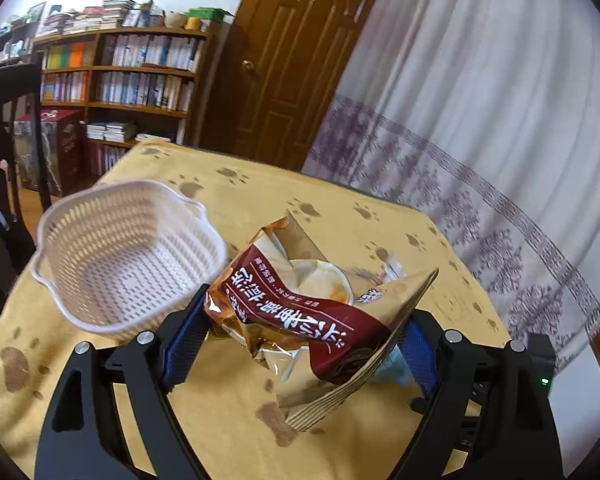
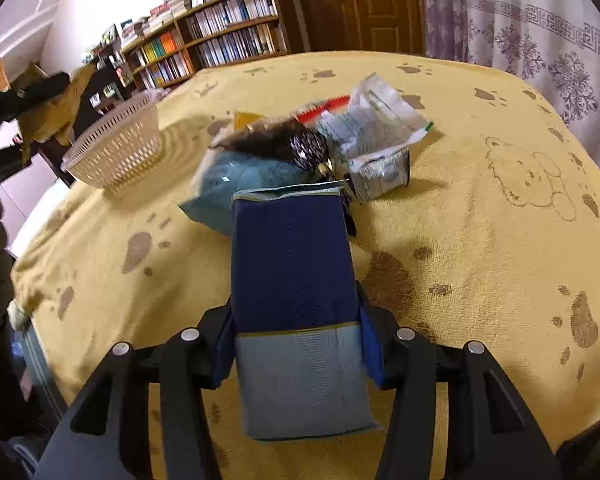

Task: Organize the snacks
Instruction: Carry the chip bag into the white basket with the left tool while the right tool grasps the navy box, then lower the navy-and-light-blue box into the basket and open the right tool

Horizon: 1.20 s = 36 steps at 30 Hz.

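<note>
A yellow cloth [image 2: 480, 240] printed with brown paw marks and an outlined bear covers the table. Beyond the table's far edge stands a wooden bookshelf [image 1: 140, 76] packed with books, more books and small items stacked on top. A brown panelled door [image 1: 296, 60] is beside it, and a white curtain [image 1: 480, 92] with purple patterns hangs past the far right corner. A dark chair [image 1: 8, 152] stands at the left edge.

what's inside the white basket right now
Nothing visible. The left wrist view looks into the white basket and shows only bare slotted floor and walls. Its near corner is covered by the left gripper's finger and held brown snack packet.
</note>
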Tool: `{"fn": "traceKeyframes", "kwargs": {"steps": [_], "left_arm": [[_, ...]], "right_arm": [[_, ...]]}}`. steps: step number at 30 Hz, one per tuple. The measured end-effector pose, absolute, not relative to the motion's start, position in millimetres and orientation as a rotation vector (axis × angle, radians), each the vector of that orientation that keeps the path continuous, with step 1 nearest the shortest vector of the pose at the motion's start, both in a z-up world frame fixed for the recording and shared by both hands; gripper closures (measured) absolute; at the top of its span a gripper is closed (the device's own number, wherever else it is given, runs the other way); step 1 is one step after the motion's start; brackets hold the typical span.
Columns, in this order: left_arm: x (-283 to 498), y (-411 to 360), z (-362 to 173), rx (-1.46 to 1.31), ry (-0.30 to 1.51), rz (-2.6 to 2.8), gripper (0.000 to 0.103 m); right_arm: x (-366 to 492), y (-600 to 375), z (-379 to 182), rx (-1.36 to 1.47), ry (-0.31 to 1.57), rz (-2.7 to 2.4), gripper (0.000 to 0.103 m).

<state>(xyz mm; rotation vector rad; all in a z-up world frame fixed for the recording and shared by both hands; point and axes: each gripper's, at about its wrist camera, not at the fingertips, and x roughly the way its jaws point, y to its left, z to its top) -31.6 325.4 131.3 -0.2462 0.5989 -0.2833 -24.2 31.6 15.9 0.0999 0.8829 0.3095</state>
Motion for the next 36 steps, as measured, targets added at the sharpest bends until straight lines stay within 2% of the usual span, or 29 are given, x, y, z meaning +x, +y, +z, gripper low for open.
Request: {"fn": "traceKeyframes", "kwargs": {"steps": [11, 12, 13, 14, 23, 36], "left_arm": [[-2, 401, 140, -0.295, 0.536, -0.075, 0.017], [1, 407, 139, -0.300, 0.535, -0.063, 0.015], [5, 412, 138, -0.309, 0.535, -0.050, 0.006], [8, 418, 136, -0.319, 0.536, -0.037, 0.004], [12, 458, 140, -0.376, 0.510, 0.058, 0.004], [-17, 481, 171, -0.371, 0.423, 0.138, 0.004]], "right_arm": [[-41, 49, 36, 0.144, 0.855, 0.412, 0.052], [-41, 53, 38, 0.145, 0.853, 0.420, 0.052], [-41, 55, 39, 0.146, 0.852, 0.427, 0.052], [-41, 57, 40, 0.149, 0.850, 0.432, 0.052], [-21, 91, 53, 0.173, 0.850, 0.498, 0.052], [61, 214, 108, 0.139, 0.821, 0.636, 0.052]]}}
